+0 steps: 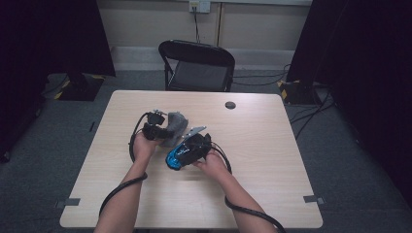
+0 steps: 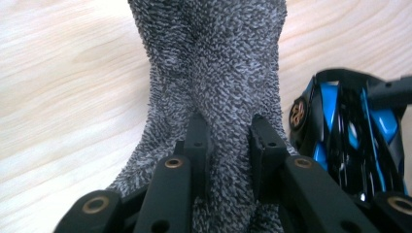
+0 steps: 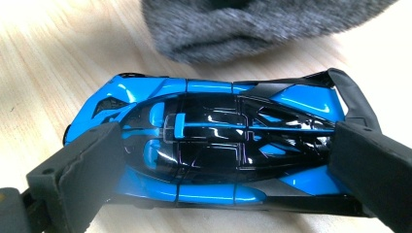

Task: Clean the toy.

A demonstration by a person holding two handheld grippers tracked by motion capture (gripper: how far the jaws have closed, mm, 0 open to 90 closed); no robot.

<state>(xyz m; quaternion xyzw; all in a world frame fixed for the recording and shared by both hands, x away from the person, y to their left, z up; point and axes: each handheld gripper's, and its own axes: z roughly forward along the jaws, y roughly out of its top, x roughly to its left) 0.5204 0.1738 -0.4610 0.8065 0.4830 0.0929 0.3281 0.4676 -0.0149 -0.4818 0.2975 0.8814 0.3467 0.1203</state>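
Observation:
A grey terry cloth (image 1: 174, 127) lies bunched on the light wooden table (image 1: 257, 141), left of centre. My left gripper (image 1: 163, 132) is shut on the cloth (image 2: 214, 73), whose fabric is pinched between the two black pads (image 2: 197, 145). Just right of it sits a blue and black toy car (image 1: 177, 156). My right gripper (image 1: 180, 154) is shut on the car (image 3: 218, 145), one jaw at each end of its body. In the left gripper view the car (image 2: 350, 141) stands close beside the cloth. The cloth's edge (image 3: 252, 24) lies just beyond the car in the right gripper view.
A small dark round disc (image 1: 230, 105) is set in the table near its far edge. A black folding chair (image 1: 197, 65) stands behind the table. Dark curtains hang at both sides, and cables trail from both grippers off the near edge.

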